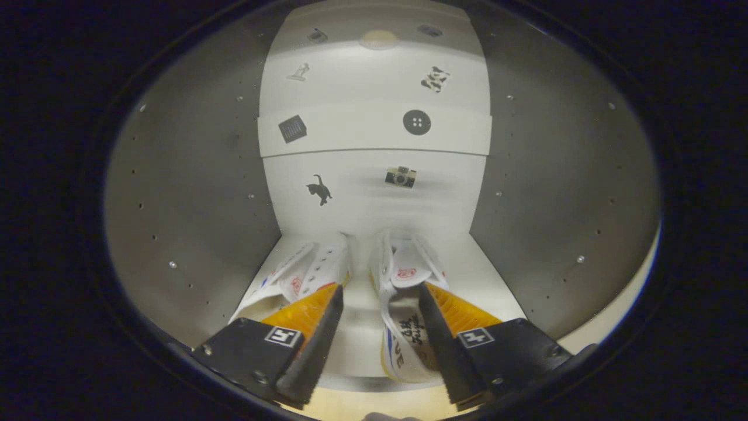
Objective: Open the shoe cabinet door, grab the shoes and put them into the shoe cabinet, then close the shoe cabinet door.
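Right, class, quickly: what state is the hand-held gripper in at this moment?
Hand-held gripper: open, holding nothing; its fingers reach into the shoe cabinet, spread over the pair of white shoes on the shelf.

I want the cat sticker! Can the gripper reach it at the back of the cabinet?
Probably yes. The gripper is open, and the cat sticker sits on the back wall above the two shoes, with nothing between; it would pass over them.

Pale back panel (374, 193) straight ahead, dotted with small stickers (318, 190); grey side walls (193, 193) pricked with rows of peg holes; white floor board (479, 269) below; light soft, brightest high up.
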Demonstrator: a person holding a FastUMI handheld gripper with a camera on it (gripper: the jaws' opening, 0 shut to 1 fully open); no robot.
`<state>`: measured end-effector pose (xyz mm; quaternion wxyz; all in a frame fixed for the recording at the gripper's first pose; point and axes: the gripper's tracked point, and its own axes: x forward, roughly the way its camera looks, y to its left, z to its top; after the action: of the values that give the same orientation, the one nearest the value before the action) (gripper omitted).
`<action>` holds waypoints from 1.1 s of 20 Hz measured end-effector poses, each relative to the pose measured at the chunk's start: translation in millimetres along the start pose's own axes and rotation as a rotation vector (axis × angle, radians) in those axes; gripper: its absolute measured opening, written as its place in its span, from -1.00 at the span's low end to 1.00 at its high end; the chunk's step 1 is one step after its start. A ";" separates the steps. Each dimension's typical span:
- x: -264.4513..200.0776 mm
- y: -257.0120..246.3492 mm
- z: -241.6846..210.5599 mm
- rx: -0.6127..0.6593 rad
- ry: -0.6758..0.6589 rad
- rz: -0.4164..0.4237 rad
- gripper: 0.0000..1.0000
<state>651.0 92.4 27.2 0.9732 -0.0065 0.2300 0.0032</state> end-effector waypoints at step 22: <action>-293.6 18.2 -78.4 0.036 -0.184 0.037 0.97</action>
<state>353.2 108.5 88.3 0.9899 0.0156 0.1397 0.0179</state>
